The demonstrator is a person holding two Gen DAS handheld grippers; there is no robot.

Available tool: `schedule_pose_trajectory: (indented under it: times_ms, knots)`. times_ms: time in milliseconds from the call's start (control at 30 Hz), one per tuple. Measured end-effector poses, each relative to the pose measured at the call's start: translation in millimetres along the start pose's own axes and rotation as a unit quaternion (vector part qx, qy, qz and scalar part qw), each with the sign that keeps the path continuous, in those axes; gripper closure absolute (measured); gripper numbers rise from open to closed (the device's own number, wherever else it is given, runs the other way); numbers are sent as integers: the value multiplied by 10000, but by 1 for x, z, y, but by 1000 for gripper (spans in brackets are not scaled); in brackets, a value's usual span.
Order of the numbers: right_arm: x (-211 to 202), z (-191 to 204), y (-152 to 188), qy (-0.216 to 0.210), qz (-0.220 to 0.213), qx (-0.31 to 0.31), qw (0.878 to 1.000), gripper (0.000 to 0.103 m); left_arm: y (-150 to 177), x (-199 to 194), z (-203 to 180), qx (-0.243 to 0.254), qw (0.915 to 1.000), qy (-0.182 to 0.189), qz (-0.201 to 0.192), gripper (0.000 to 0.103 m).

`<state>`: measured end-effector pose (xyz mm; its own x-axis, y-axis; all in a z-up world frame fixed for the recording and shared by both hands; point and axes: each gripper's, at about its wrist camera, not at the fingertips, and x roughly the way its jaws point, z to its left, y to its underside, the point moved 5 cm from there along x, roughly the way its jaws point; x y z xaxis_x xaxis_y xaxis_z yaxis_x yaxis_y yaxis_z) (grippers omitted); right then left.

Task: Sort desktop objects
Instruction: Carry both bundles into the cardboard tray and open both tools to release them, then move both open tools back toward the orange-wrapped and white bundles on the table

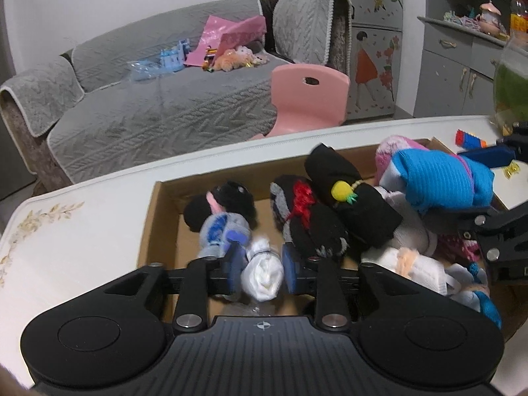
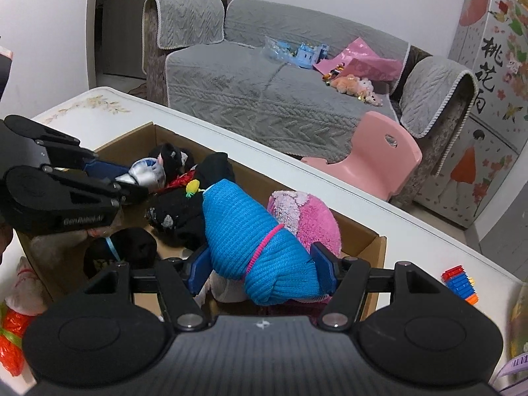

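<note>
Socks mostly sit boxed already; my left hand-held gripper (image 1: 260,269) has jaws loose around a white roll (image 1: 262,272), my right hand-held gripper (image 2: 260,265) clamps a blue roll (image 2: 244,234) above the cardboard box (image 2: 376,247); beyond, toy bricks (image 2: 460,282) wait on the counter (image 2: 412,224)

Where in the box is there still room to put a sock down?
Bare floor shows in the cardboard box at its left end, between the left wall and the grey-blue sock roll. A smaller gap lies behind the black rolls. The right end, around the blue knit bundle, is piled full.
</note>
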<state>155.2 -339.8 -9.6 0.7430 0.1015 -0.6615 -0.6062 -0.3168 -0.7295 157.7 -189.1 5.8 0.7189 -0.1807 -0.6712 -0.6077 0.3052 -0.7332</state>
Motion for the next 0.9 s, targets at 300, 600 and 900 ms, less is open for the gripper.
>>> schedule_pose_trajectory:
  times_ms: [300,600,900]
  knots:
    - [-6,-4,-2,0,-154,104,9998,34,6,-8,2,9,10000,-75,-48,17]
    - [-26,-7,-6,15,-481,197,9986,12,9,-42,10,-44,9995,-25,-311,13]
    - [-95,-2,3,-186,-984,314,9945,7,39,-119,28,-202,9975,55,-674,8]
